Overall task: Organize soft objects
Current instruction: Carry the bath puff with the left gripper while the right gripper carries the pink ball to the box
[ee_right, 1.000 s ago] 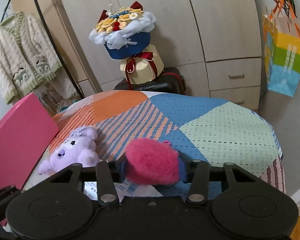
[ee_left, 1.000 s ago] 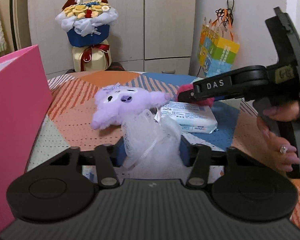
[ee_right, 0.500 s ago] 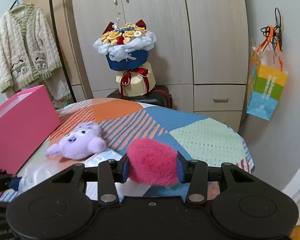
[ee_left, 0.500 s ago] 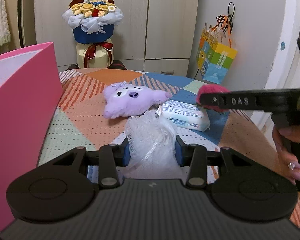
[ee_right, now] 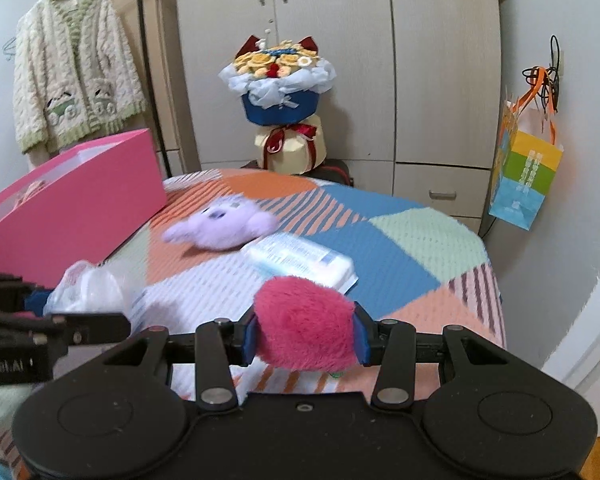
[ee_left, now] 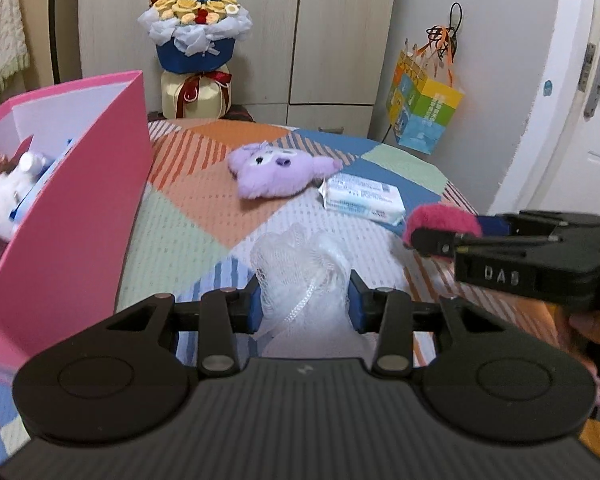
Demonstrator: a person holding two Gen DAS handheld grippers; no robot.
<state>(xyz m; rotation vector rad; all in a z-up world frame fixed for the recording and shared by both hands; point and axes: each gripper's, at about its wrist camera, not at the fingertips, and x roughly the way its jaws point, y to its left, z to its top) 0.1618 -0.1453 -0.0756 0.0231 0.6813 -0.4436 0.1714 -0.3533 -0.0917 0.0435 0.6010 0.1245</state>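
My left gripper is shut on a white mesh bath puff, held above the patterned tablecloth. My right gripper is shut on a fuzzy pink plush; it shows at the right of the left wrist view. A purple plush toy and a pack of wipes lie on the table farther back. The open pink box stands at the left and holds a white plush. The puff also shows in the right wrist view.
A flower bouquet stands behind the table against the wardrobe. A colourful gift bag hangs on the right wall. A door is at the far right. A cream cardigan hangs at the left.
Both grippers have lifted and pulled back from the purple plush and wipes, each still holding its object. The pink box's inside has come into the left wrist view.
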